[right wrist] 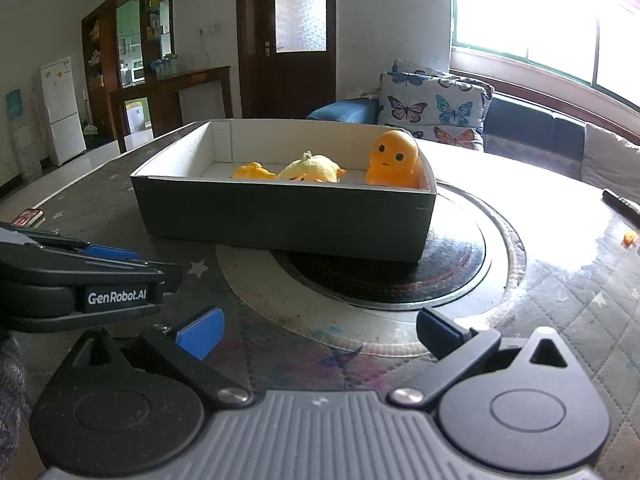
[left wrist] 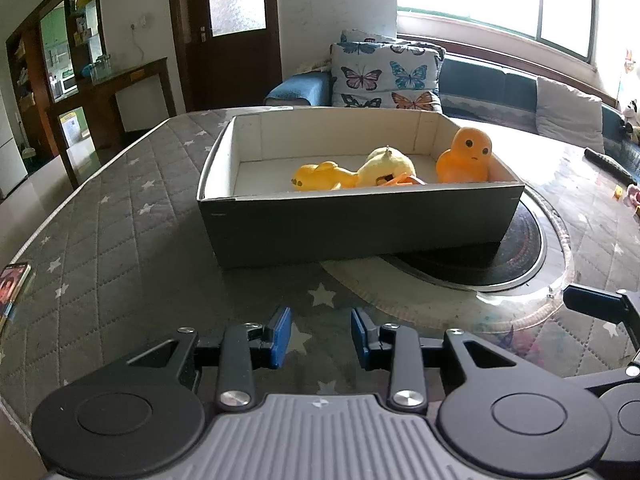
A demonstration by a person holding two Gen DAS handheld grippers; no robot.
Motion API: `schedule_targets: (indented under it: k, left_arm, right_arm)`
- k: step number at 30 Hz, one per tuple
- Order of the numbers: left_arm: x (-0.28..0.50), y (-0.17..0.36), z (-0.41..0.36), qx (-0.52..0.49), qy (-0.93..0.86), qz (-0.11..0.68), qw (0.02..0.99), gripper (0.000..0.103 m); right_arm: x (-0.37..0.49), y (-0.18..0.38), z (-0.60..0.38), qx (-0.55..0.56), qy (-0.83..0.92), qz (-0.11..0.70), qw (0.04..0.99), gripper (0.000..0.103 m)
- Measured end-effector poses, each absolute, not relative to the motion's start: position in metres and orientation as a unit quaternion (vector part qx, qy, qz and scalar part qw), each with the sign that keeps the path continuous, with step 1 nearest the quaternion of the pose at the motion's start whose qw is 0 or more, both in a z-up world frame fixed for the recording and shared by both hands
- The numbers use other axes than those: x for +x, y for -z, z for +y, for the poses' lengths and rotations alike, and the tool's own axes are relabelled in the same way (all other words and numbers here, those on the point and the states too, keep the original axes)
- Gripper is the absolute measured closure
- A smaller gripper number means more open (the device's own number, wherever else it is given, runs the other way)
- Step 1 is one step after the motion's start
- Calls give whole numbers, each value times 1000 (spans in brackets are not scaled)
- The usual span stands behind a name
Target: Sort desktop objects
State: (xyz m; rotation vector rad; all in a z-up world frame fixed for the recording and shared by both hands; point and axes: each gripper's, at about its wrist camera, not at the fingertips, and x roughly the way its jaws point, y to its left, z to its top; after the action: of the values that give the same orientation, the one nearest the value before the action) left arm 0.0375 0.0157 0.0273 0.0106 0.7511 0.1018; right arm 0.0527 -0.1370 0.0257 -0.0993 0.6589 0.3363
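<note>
A dark box with a white inside (left wrist: 352, 228) stands on the table and holds three toys: an orange round-headed figure (left wrist: 466, 156) upright at the right, a pale yellow duck (left wrist: 386, 166) in the middle, and a yellow toy (left wrist: 320, 176) lying at the left. The box (right wrist: 280, 216) and the orange figure (right wrist: 394, 160) also show in the right wrist view. My left gripper (left wrist: 320, 336) is open and empty, low over the table in front of the box. My right gripper (right wrist: 320, 332) is open wide and empty, beside the left gripper (right wrist: 80, 276).
The box rests partly on a round black turntable (left wrist: 500, 264) set in the table. A phone (left wrist: 14, 284) lies at the table's left edge. A black remote (right wrist: 622, 204) and a small orange bit (right wrist: 629, 237) lie far right. A sofa with butterfly cushions (left wrist: 384, 76) stands behind.
</note>
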Motion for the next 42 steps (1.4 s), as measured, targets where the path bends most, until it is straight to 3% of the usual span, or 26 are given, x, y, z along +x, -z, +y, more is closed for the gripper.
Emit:
schedule_targets:
  k: [42]
  left_arm:
    - [73,-35,15,13,-51,361,931,68]
  right_arm:
    - [90,-30,-130,-51,-162,326,930,0]
